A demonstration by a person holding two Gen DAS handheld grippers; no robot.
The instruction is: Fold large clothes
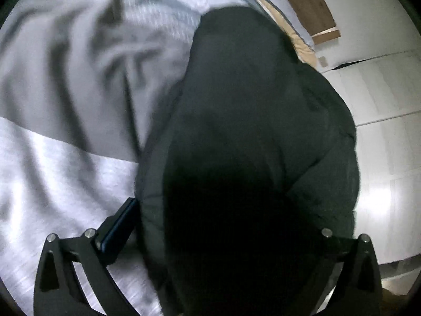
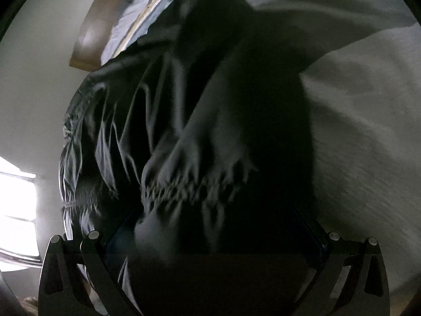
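A large dark puffy jacket fills the middle of the left wrist view and hangs over a bed with a grey and white cover. My left gripper is buried in the dark cloth; only its left finger shows, so the jaws stand around the cloth. In the right wrist view the same dark jacket, with a gathered, ruffled edge, fills the middle. My right gripper has the bunched cloth between its fingers, which are mostly hidden in shadow.
The bed's white cover lies to the right in the right wrist view. A brown wooden headboard and a white wall are beyond the bed. A bright window is at the far left.
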